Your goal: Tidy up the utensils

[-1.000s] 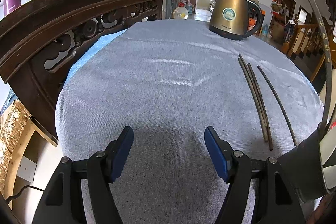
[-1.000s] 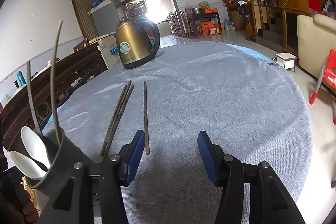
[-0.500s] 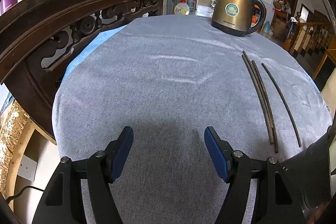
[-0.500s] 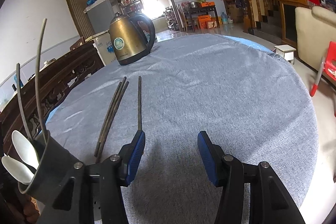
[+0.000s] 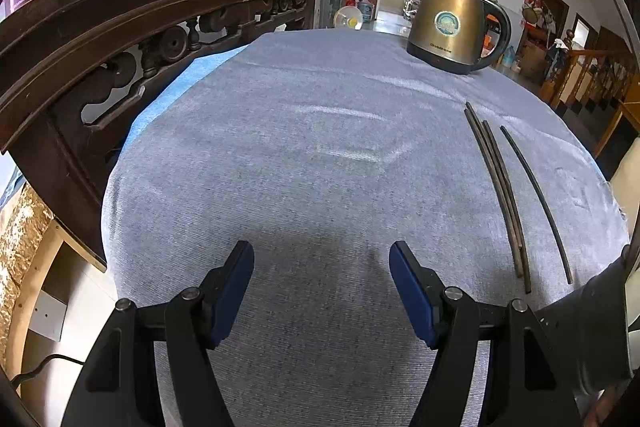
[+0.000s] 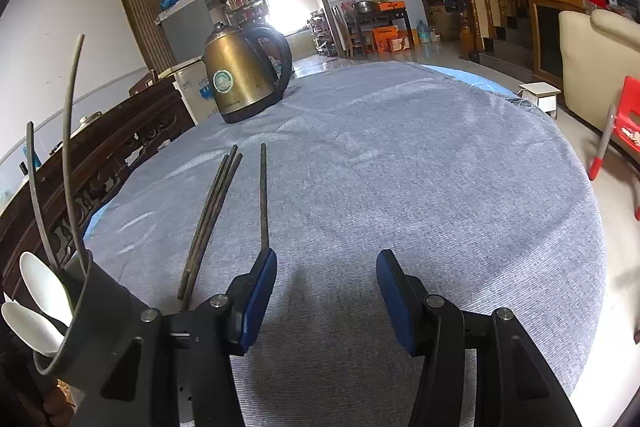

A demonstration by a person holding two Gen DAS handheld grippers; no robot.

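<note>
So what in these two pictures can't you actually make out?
- Dark holder, right wrist view: its base is cut off by the picture edge and the gripper body.
- White spoons in it: handles hidden inside the holder.
- Lone chopstick, right wrist view: near end hidden behind the right gripper's finger.
- Kettle label: too small to read.

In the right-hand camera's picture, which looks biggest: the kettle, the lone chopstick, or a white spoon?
1. Kettle, biggest, though it stands farthest.
2. Lone chopstick, long but thin.
3. White spoon, smallest; partly hidden in the dark holder, so unsure.
</note>
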